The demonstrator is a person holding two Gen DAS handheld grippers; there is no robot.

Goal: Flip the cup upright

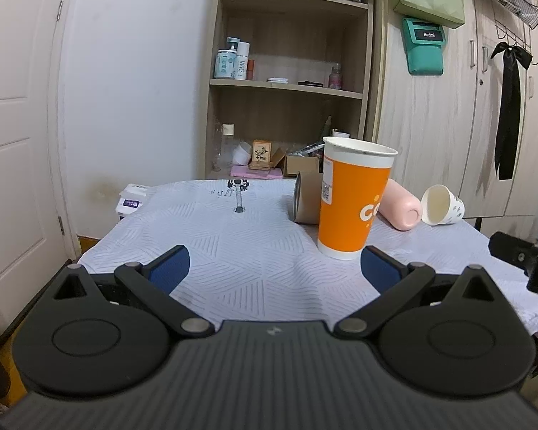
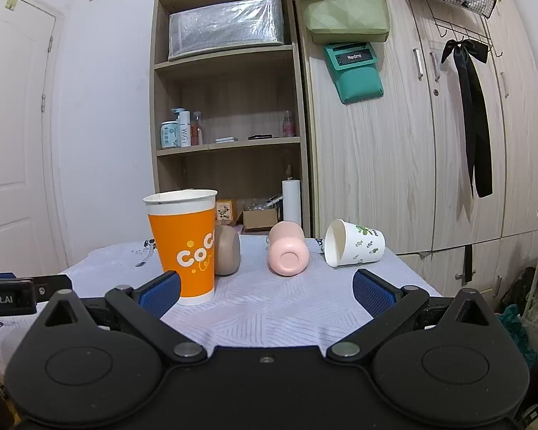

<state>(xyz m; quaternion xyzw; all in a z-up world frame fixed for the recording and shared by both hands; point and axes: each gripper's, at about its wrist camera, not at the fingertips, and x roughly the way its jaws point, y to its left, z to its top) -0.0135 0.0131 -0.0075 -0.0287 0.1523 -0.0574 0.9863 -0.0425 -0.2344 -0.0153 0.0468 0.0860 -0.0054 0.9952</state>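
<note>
A tall orange paper cup (image 1: 351,197) (image 2: 188,247) stands upright on the table. Behind it a brown cup (image 1: 306,197) (image 2: 227,252), a pink cup (image 1: 401,206) (image 2: 287,252) and a white paper cup with a leaf print (image 1: 443,205) (image 2: 353,243) lie on their sides. My left gripper (image 1: 274,270) is open and empty, just in front of the orange cup and to its left. My right gripper (image 2: 267,292) is open and empty, in front of the pink cup, with the orange cup beside its left finger.
The table carries a pale patterned cloth (image 1: 251,251) (image 2: 269,308). A wooden shelf unit (image 1: 287,71) (image 2: 226,107) and a wardrobe (image 2: 430,143) stand behind it. A white door (image 1: 14,143) is at the left. Small boxes (image 1: 131,199) lie at the table's far left edge.
</note>
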